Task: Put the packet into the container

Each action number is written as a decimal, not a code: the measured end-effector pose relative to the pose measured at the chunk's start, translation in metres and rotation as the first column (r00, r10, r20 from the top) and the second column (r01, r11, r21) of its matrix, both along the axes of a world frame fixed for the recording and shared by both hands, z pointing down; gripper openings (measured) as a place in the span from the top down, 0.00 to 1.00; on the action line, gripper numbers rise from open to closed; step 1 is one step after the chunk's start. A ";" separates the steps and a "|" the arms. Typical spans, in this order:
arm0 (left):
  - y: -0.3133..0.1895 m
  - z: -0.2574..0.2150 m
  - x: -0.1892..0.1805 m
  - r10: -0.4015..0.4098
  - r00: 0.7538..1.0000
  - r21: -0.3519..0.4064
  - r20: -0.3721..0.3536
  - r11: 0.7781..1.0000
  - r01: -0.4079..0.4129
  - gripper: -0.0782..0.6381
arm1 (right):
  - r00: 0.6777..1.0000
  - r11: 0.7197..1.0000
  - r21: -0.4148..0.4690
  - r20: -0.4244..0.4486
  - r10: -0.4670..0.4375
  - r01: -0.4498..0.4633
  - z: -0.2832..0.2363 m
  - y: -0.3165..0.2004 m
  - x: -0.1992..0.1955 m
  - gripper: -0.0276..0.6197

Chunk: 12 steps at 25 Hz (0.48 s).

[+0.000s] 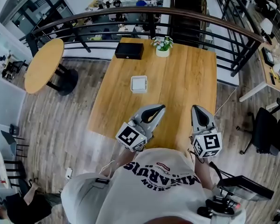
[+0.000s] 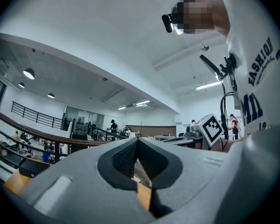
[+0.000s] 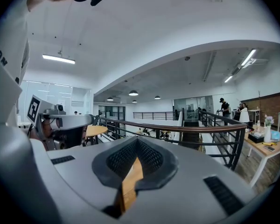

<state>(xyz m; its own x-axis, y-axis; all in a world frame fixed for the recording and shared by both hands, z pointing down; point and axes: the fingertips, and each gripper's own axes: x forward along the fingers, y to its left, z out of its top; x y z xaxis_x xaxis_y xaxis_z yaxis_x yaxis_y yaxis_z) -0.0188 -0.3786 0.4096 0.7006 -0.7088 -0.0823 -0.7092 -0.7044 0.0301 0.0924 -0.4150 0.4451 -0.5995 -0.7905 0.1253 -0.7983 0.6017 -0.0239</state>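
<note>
The big wooden counter (image 1: 186,87) has the left tongs (image 1: 161,108) and the right tongs (image 1: 196,108) hanging over its near edge, side by side, and both are closed with nothing in them. A flat black box (image 1: 129,50) lies by the far left corner. The small white container (image 1: 139,83) sits alone near the middle of the counter, a bit to the left, and a little pot of flowers (image 1: 162,45) stands at the far edge, just right of the box.

Table (image 1: 186,92): container (image 1: 139,84), black box (image 1: 129,50), flowerpot (image 1: 163,46)
</note>
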 end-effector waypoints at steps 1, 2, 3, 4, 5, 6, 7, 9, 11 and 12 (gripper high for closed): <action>0.000 0.001 0.000 0.000 1.000 -0.006 -0.004 1.000 0.000 0.89 | 1.000 1.000 -0.002 0.001 0.000 0.000 0.001 0.000 0.000 0.94; 0.000 0.003 -0.001 0.000 1.000 -0.013 -0.009 1.000 0.000 0.89 | 1.000 1.000 -0.004 0.001 0.000 0.000 0.002 0.000 0.000 0.94; 0.001 0.004 -0.001 0.001 1.000 -0.020 -0.012 1.000 -0.002 0.89 | 1.000 1.000 -0.007 0.001 0.000 0.000 0.002 0.001 -0.001 0.94; 0.002 0.005 -0.002 0.004 1.000 -0.024 -0.012 1.000 -0.004 0.89 | 1.000 1.000 -0.009 0.000 -0.001 0.001 0.003 0.001 -0.002 0.94; 0.003 0.005 -0.003 0.007 1.000 -0.027 -0.012 1.000 -0.007 0.89 | 1.000 1.000 -0.011 0.000 -0.002 0.002 0.003 0.002 -0.003 0.94; 0.004 0.006 -0.003 0.009 1.000 -0.029 -0.012 1.000 -0.010 0.89 | 1.000 1.000 -0.012 -0.001 -0.004 0.004 0.004 0.002 -0.004 0.94; 0.003 0.008 -0.004 0.010 1.000 -0.034 -0.015 0.999 -0.011 0.89 | 1.000 1.000 -0.013 -0.002 -0.006 0.006 0.005 0.001 -0.006 0.94; 0.001 0.013 -0.006 0.004 1.000 -0.049 -0.025 0.999 -0.005 0.89 | 1.000 1.000 -0.014 -0.004 -0.011 0.011 0.006 0.000 -0.008 0.94; -0.001 0.017 -0.009 -0.007 0.999 -0.068 -0.036 0.998 0.005 0.89 | 1.000 1.000 -0.017 -0.004 -0.014 0.014 0.006 0.000 -0.011 0.94; -0.001 0.018 -0.011 -0.013 0.999 -0.077 -0.041 0.997 0.010 0.89 | 1.000 1.000 -0.018 -0.005 -0.015 0.015 0.006 0.000 -0.012 0.94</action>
